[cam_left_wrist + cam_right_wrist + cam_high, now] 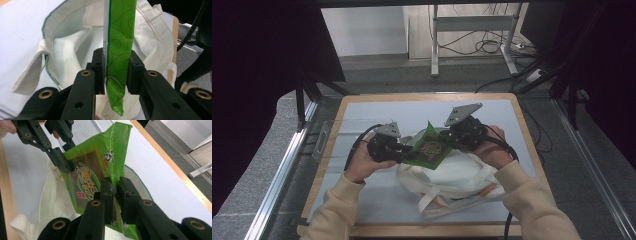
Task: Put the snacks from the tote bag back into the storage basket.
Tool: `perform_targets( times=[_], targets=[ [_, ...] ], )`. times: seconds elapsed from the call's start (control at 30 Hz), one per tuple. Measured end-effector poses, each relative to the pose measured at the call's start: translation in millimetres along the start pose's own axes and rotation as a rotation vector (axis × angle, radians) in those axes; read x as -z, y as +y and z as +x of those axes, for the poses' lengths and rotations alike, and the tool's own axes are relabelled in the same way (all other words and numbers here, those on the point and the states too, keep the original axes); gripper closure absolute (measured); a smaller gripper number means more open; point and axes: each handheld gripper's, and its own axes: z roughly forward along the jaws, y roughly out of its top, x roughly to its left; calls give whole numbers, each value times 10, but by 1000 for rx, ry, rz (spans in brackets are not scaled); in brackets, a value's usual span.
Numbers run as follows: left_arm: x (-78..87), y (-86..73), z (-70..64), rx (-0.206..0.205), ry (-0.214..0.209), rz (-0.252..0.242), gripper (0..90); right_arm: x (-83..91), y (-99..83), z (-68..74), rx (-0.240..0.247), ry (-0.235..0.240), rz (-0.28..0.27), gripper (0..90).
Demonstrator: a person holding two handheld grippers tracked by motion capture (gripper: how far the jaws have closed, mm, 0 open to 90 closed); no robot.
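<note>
While both tongs, left and right, clamp a green snack packet, it hangs above a white tote bag on the desk.

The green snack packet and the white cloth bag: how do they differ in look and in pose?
The green snack packet is glossy and printed; the white cloth bag is plain, soft fabric. The packet is held up on edge by the left gripper and right gripper; the bag lies slumped on the table, mouth open. The packet is smaller.

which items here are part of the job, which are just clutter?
In use: green printed foil snack packet, white cloth tote bag, left gripper and right gripper, both clamped on the packet.
Lying about: clear plastic tray, floor cables.
</note>
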Motion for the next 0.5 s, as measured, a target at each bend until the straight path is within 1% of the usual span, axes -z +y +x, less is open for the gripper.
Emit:
perform_targets(
  times=[0.07,0.1,0.17,0.2,0.23,0.3,0.37,0.43,0.5],
  targets=[
    [7,-4,1,0,5,-6,732,8,-22,-7,-20,2,-21,753],
    [11,-6,-3,13,3,-20,731,14,-31,-9,-26,-1,-29,704],
    [39,-8,15,6,3,-17,731,27,-56,-11,-29,-24,-52,635],
    [44,-11,11,18,7,-29,731,39,-72,-16,-39,-33,-65,598],
    [65,-14,22,16,7,-32,731,58,-88,-24,-54,-38,-75,547],
    [100,-20,33,20,1,-53,731,104,-132,-36,-105,-52,-104,476],
    [143,-23,34,23,7,-70,731,152,-202,-43,-163,-49,-128,439],
    [184,-28,38,26,12,-84,731,178,-293,-49,-204,-49,-142,403],
    [208,-32,44,16,19,-83,730,180,-399,-59,-246,-42,-159,389]
  ],
)
